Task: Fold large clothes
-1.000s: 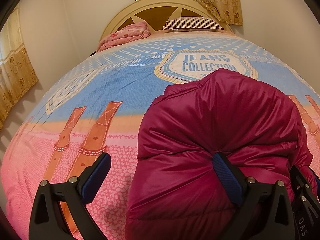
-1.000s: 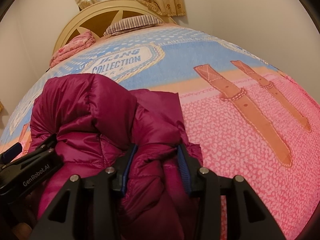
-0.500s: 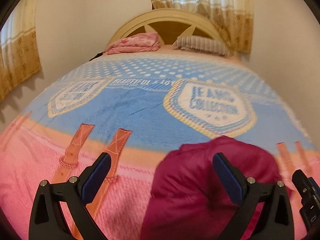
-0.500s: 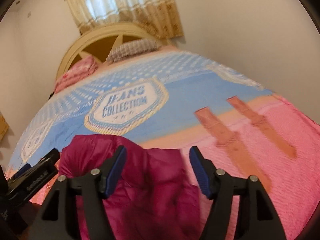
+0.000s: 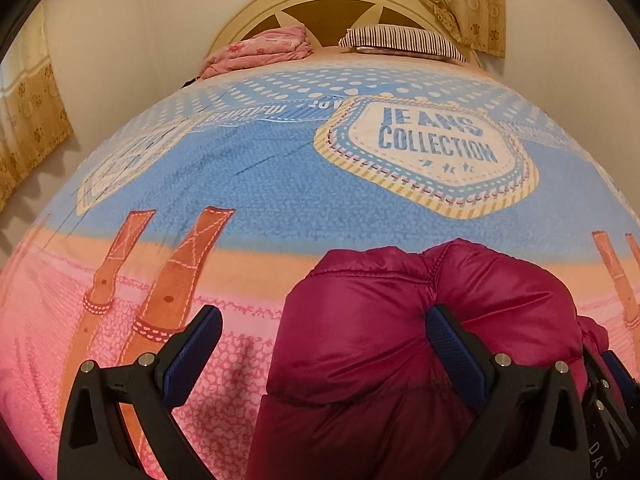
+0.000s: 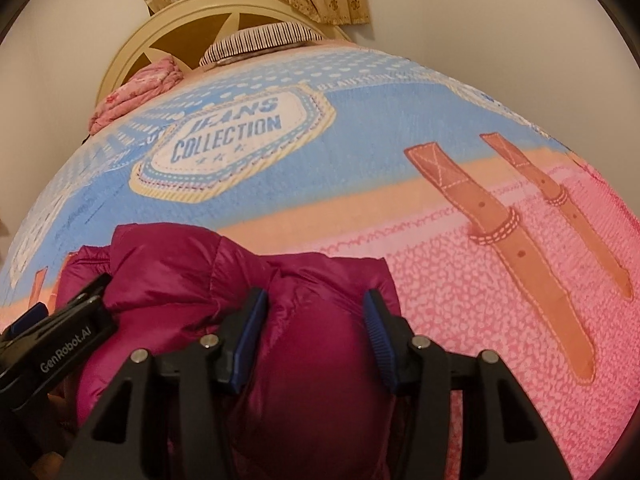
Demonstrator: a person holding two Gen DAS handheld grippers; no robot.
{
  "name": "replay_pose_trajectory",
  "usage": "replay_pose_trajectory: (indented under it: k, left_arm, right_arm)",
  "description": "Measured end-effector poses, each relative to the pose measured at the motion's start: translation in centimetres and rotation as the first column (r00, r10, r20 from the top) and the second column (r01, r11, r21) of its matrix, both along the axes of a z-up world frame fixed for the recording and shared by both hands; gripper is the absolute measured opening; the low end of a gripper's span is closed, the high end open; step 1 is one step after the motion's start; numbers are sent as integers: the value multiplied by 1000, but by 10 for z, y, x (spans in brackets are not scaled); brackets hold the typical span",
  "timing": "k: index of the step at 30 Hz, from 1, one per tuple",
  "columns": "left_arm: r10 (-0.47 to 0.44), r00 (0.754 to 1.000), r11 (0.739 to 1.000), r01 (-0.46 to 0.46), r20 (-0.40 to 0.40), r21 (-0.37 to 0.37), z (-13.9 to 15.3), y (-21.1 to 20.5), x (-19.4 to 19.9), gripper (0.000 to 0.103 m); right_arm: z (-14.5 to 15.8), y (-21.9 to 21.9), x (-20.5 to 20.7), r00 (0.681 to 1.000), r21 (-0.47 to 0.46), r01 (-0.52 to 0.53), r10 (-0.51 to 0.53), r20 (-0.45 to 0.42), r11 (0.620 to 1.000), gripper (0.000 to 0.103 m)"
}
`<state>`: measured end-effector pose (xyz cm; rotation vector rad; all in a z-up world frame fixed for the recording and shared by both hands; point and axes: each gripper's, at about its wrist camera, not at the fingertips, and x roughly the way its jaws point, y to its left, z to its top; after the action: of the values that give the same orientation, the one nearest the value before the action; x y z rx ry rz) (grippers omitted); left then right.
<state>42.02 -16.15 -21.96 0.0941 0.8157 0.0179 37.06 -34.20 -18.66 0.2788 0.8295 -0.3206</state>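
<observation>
A magenta puffer jacket (image 5: 400, 340) lies bunched in a folded bundle at the near end of the bed; it also shows in the right wrist view (image 6: 248, 280). My left gripper (image 5: 320, 344) is open wide over the bundle's left edge, its right finger (image 5: 452, 344) pressing into the fabric and its left finger over the bedspread. My right gripper (image 6: 312, 332) is half open with a bulge of jacket between its pads, not clamped. The left gripper's body (image 6: 52, 344) shows at the left in the right wrist view.
The bed is covered by a blue and pink "Jeans Collection" bedspread (image 5: 280, 184). A striped pillow (image 5: 400, 40) and a folded pink blanket (image 5: 260, 48) lie by the cream headboard (image 5: 320, 4). Curtains (image 5: 28, 120) hang at the left and behind the headboard.
The right gripper let go of the jacket, opened wide, then narrowed around it. Both grippers lifted back and came down again onto the bundle. The left gripper stayed open.
</observation>
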Motion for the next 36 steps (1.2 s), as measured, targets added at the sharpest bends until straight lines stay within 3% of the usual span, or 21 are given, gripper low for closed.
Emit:
replay_pose_trajectory:
  k: [12, 16, 18, 20, 23, 26, 28, 30, 36]
  left_arm:
    - [2, 1000, 1000, -2, -12, 4, -9, -3, 4, 102]
    - [-34, 996, 998, 30, -83, -54, 0, 8, 4, 102]
    - [-47, 997, 995, 41, -60, -87, 18, 22, -15, 102]
    - [-83, 996, 992, 79, -36, -94, 34, 34, -45, 102]
    - [-145, 989, 983, 143, -7, -118, 34, 46, -88, 102]
    - [-124, 992, 990, 123, -17, -76, 10, 48, -101, 102]
    - [-114, 993, 987, 111, -14, -114, 3, 52, -102, 102]
    - [-106, 994, 983, 101, -28, -153, -3, 55, -97, 102]
    - [-104, 991, 974, 85, -79, -212, -14, 58, -86, 102]
  right_arm:
    - [-7, -1, 6, 1000, -13, -4, 4, -26, 1000, 53]
    - [-3, -2, 9, 998, -11, -23, 22, -56, 1000, 55]
    - [14, -2, -2, 999, 4, -37, 38, -33, 999, 62]
    - [36, 5, -24, 999, 1, -36, 36, 36, 999, 77]
    - [58, 21, -60, 992, -43, -49, 54, 115, 998, 78]
    - [46, 27, -81, 992, -36, -45, 49, 117, 998, 78]
    - [24, 25, -80, 997, -57, -45, 49, 62, 997, 78]
    - [6, 16, -80, 998, -4, -47, 47, 52, 999, 77]
    - [-3, 6, -80, 997, 50, -39, 36, 71, 998, 78]
